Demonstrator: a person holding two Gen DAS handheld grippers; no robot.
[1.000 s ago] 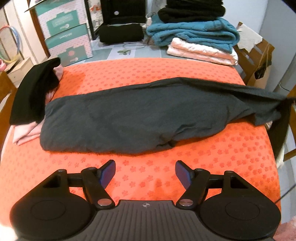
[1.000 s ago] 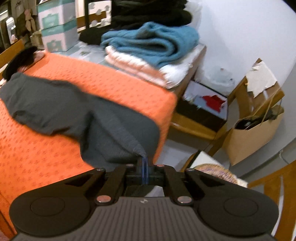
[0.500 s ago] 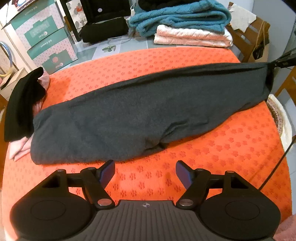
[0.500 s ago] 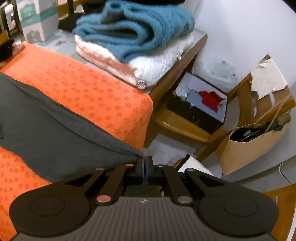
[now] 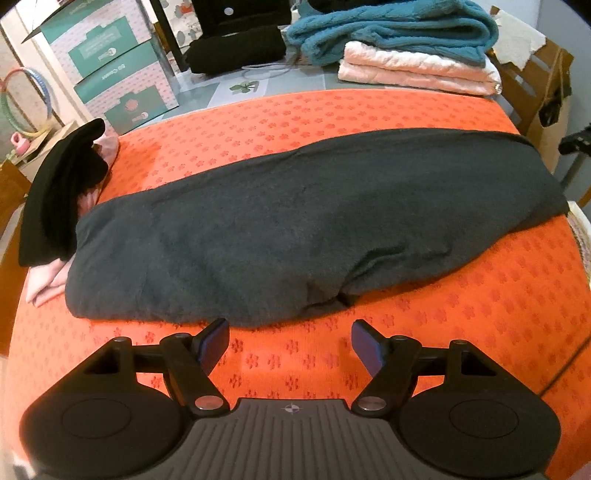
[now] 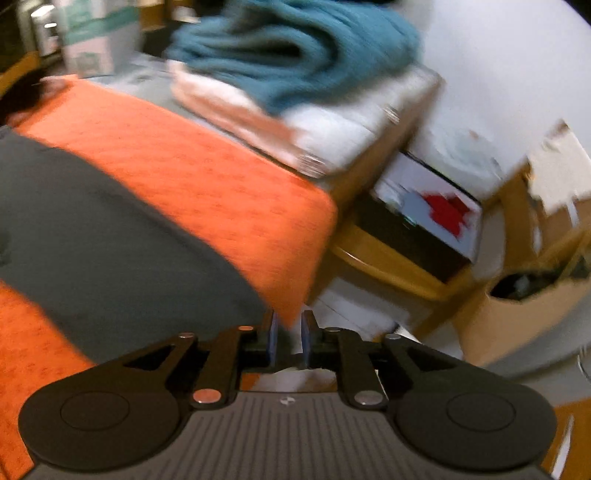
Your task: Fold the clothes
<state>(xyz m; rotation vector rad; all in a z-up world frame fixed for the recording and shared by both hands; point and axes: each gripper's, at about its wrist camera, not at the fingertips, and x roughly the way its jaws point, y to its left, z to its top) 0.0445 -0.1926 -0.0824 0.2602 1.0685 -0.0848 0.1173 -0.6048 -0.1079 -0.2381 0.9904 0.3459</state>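
A dark grey garment (image 5: pixel 303 225) lies stretched across the orange cloth (image 5: pixel 332 110), its right end at the table's right edge. My left gripper (image 5: pixel 290 345) hovers open just in front of its near hem, nothing between the fingers. In the blurred right wrist view the same grey garment (image 6: pixel 110 236) lies to the left, and my right gripper (image 6: pixel 288 341) stands slightly open just off the table's right edge, with no cloth between its blue pads (image 6: pixel 273 338). The right gripper itself shows as a dark shape (image 5: pixel 576 142) at the far right of the left wrist view.
A black garment (image 5: pixel 59 195) over a pink one (image 5: pixel 46 284) lies at the left end. Folded teal (image 5: pixel 391 29) and pink knitwear (image 5: pixel 413 70) are stacked at the back right, boxes (image 5: pixel 118 74) at the back left. Off the right edge stand a wooden chair (image 6: pixel 391 266) and a paper bag (image 6: pixel 517 310).
The right gripper pulled the garment's right end out straight, then opened and let it go. The garment now lies flat. The left gripper stayed open in front of it.
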